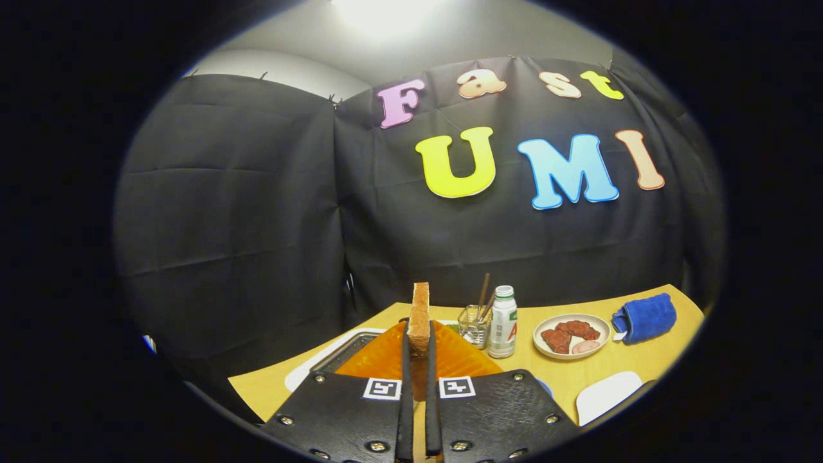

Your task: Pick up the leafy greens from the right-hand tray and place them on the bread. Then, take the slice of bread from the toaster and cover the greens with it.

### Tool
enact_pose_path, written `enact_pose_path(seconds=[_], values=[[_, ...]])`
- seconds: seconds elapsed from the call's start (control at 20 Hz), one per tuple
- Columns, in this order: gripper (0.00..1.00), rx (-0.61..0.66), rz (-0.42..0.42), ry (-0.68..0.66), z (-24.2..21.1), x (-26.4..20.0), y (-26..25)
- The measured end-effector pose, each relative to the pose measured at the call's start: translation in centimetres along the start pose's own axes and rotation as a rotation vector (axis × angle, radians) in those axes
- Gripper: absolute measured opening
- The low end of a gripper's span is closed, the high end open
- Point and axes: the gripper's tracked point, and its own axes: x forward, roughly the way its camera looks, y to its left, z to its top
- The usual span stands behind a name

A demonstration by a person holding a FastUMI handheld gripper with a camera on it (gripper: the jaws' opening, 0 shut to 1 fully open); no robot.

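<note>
Centrally, a bread slice is pinched upright by the gripper, above an orange toaster, plate of meat and blue cloth seen lower right on the counter.

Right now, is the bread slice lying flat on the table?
No: the bread slice stands upright on edge, pinched between both fingers of the claw, lifted above the table.

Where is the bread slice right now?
In the gripper view, the bread slice stands upright, pinched between the gripper fingers, raised, left of the glass holder and bottle.
</note>
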Motion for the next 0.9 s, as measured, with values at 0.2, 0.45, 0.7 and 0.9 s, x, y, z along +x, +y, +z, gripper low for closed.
enact_pose_path(seconds=[0.2,0.45,0.7,0.9], values=[[0.07,0.028,-0.036,0.047,-2.9,0.0,-2.0],[0.07,0.074,-0.052,0.122,-6.6,0.9,-3.5],[0.07,0.098,-0.074,0.155,-8.4,1.9,-4.4],[0.07,0.118,-0.098,0.141,-9.5,2.9,-5.0]])
